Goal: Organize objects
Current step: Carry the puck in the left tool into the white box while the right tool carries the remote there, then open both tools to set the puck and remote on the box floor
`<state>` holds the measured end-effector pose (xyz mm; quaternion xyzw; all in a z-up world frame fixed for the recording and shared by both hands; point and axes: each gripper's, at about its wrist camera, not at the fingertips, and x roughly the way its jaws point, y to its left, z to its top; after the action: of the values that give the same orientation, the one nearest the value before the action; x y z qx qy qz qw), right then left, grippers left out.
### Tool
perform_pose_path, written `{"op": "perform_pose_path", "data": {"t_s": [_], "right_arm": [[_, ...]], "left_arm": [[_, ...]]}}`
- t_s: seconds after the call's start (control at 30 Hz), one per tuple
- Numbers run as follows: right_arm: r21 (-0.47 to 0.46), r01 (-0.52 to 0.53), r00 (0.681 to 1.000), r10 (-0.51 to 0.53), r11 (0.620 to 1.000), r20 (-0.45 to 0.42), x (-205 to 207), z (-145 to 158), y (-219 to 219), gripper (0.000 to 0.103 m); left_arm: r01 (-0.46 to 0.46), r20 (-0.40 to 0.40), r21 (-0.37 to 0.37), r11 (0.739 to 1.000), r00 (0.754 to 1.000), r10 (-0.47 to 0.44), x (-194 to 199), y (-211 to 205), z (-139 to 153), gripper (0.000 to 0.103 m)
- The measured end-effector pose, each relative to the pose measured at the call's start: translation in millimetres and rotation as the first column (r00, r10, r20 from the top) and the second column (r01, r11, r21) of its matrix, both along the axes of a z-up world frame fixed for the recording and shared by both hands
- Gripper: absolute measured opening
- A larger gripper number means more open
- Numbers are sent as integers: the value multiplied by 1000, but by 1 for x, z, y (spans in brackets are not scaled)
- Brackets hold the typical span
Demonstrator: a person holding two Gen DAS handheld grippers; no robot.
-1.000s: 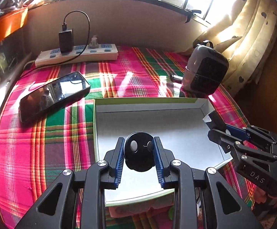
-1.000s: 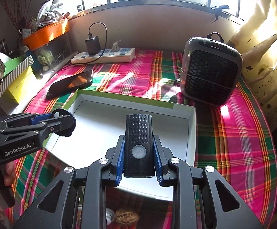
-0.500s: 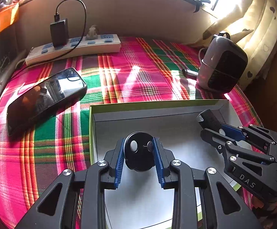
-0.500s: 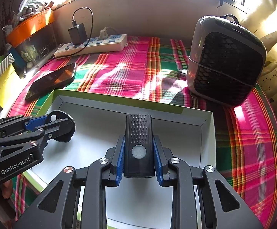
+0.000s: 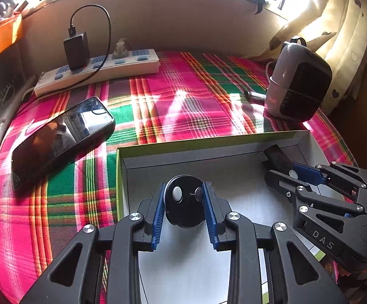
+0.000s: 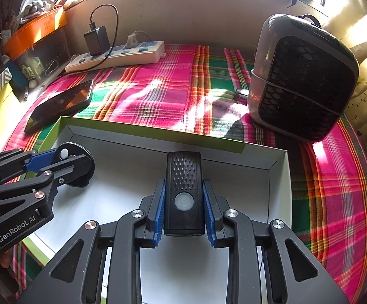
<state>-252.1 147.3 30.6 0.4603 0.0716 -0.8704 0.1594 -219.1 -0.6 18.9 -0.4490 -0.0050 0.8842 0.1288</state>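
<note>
Objects being tidied are two small black gadgets, each clamped in a gripper above a shallow white box [image 6: 281, 177] with a green rim, which sits at the near edge of the desk. Nearest, the left gripper [image 5: 184, 204] is clenched on a round black disc [image 5: 184, 204] with a small white button, poised over the box's left part. The right gripper [image 6: 184, 202] grasps a slim black remote-like device [image 6: 184, 190] with a textured top and a round button, its far end close to the box's back wall; whether either item touches the floor of the box I cannot tell.

Judging by this, the placing step is in hand: both items are over the box, and the next move calls for lowering each to the box floor and easing the pads apart, keeping the two grippers clear of one another.

Beyond the box, on the plaid cloth [image 5: 183, 101], a black smartphone [image 5: 61, 136] lies toward the left edge, and a small grey heater or fan [image 6: 302, 76] stands near the right edge. At the far edge a white power strip [image 6: 117, 55] carries a black charger [image 6: 96, 40]. Nothing blocks the box.
</note>
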Motion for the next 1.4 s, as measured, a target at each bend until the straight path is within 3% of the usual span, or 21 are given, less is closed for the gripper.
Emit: {"op": "perform_pose_path", "data": {"t_s": [0.6,0.77,1.03,1.4], "right_arm": [[0,12,1000,-12,1000,-9,1,0,-3,28],[-13,22,999,-22,1000,-26,5,3,-1,42],[4,23,998,-23,1000,-66,15,11,0,42],[2,26,995,-26,1000,-93,31,17,7,43]], "left_arm": [[-11,-12,-18,1000,1000,10,1,3,-2,28],[-14,-8,-6,1000,1000,14,2,2,-1,28],[-19,-26,-12,1000,999,18,12,-2,5,34],[-38,-41,-5,999,998,38,31,-9,12,36]]}}
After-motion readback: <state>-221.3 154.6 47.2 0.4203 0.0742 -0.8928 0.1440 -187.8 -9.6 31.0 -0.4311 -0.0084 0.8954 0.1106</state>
